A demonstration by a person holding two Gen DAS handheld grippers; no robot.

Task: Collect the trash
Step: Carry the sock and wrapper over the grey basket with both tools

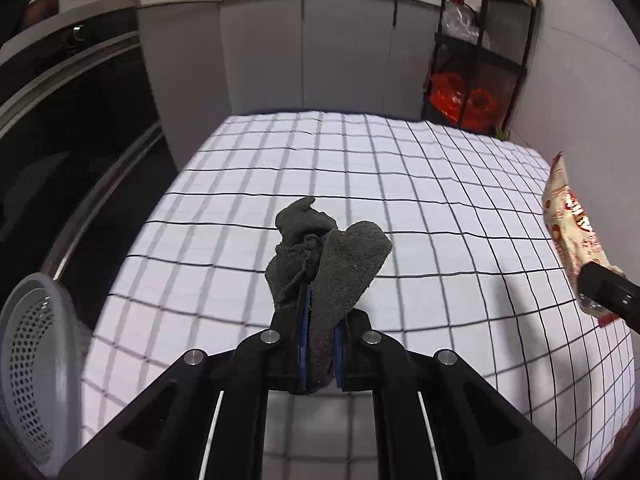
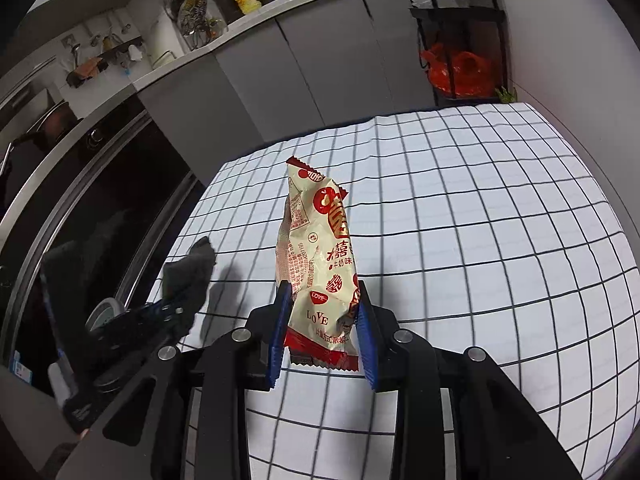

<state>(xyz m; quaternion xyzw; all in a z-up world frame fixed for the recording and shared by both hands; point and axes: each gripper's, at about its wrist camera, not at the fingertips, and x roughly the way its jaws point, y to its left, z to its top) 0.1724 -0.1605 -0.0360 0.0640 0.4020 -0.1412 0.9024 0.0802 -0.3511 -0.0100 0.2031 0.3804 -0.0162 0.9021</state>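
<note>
- Left wrist view: the left tool [image 1: 320, 344] is clamped tight on a dark grey crumpled cloth [image 1: 326, 264], lifted above the tabletop [image 1: 440, 200] with its white, black-gridded cover.
- A grey perforated basket [image 1: 36, 368] stands at the lower left, beside the tabletop's edge.
- Right wrist view: the right tool [image 2: 323, 320], narrowly set, grips a cream-and-red snack wrapper [image 2: 318, 256] by its lower end, upright above the tabletop.
- A black rack [image 2: 460, 40] with orange bags stands by the far wall.
</note>
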